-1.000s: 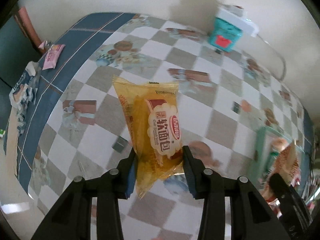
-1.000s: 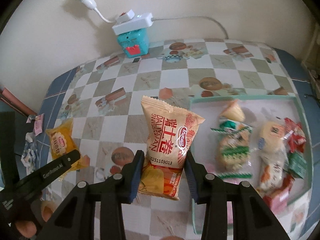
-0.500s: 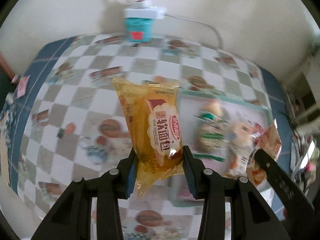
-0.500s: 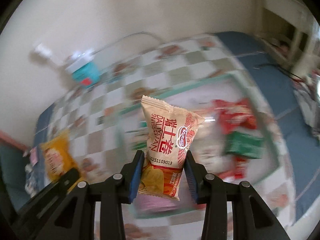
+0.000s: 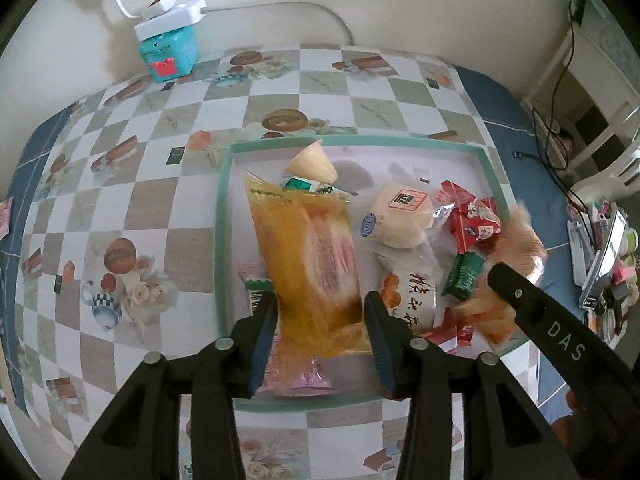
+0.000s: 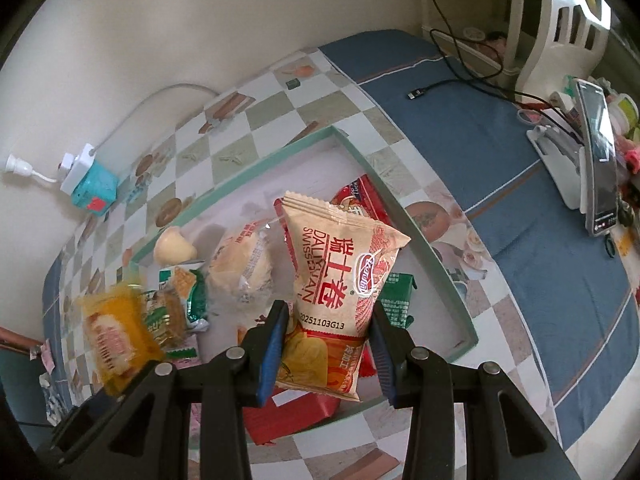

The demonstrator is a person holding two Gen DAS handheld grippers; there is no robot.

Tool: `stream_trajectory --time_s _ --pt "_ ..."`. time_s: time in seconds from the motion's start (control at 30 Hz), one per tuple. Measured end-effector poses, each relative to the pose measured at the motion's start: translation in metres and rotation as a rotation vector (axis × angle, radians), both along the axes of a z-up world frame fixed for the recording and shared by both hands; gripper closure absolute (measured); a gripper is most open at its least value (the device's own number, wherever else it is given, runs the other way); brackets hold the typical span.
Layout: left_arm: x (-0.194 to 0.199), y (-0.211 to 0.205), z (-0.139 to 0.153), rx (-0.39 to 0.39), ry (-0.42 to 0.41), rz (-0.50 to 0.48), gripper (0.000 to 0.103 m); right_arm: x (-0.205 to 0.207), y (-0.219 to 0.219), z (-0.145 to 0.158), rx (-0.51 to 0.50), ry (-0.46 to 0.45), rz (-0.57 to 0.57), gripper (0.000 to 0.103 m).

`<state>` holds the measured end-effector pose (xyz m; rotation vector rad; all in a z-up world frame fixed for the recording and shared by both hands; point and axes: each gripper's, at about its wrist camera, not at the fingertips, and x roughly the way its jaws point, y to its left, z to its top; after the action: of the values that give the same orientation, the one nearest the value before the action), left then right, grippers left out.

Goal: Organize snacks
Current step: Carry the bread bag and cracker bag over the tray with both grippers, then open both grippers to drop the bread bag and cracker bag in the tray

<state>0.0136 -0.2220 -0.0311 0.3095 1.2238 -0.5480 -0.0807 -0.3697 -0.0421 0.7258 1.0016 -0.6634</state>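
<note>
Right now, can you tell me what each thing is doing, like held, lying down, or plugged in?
left gripper: shut on the yellow snack bag.
yellow snack bag: held above the tray, blurred.
right gripper: shut on the Swiss roll pack.
Swiss roll pack: held upright over the tray.
tray: on the table, holding several snacks.
power strip: resting on the teal box.

snacks (image 5: 404, 220) in tray (image 5: 221, 240), power strip (image 5: 172, 20) behind

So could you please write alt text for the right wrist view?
The right gripper holds a beige and red Swiss-roll snack packet above a green-rimmed white tray of wrapped snacks on a checkered tablecloth. At left, a blurred yellow bread packet also hangs over the tray.
</note>
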Motion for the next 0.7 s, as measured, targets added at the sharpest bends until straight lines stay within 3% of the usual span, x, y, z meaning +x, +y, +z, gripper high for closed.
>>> stream_trajectory --time_s 0.07,0.2,0.23,0.3,0.37,0.4,0.47,0.5,0.7 --pt "0.002 0.002 0.001 -0.006 -0.006 0.003 0.033 0.002 0.002 0.002 0.001 -0.019 0.017 0.058" --pt "0.011 0.017 0.002 -0.015 0.000 0.050 0.033 0.007 0.005 0.002 0.008 -0.027 0.034 0.056" --pt "0.013 0.021 0.002 -0.012 -0.001 0.064 0.032 0.007 0.006 0.001 0.005 -0.020 0.034 0.051" --pt "0.018 0.034 0.002 -0.013 -0.002 0.100 0.018 0.005 0.007 0.001 -0.001 -0.008 0.029 0.036" --pt "0.022 0.046 0.001 0.000 -0.017 0.139 0.012 0.005 0.012 0.000 -0.014 0.008 0.043 0.025" --pt "0.023 0.052 0.001 0.004 -0.026 0.154 0.011 0.005 0.014 0.000 -0.021 0.014 0.051 0.021" --pt "0.023 0.066 0.002 0.012 -0.048 0.188 0.010 0.005 0.022 0.000 -0.048 0.035 0.074 0.003" --pt "0.023 0.074 0.004 0.024 -0.070 0.206 0.010 0.005 0.028 0.001 -0.064 0.044 0.085 0.000" --pt "0.015 0.106 0.015 0.011 -0.130 0.234 0.010 -0.004 0.054 0.011 -0.110 0.032 0.118 0.000"
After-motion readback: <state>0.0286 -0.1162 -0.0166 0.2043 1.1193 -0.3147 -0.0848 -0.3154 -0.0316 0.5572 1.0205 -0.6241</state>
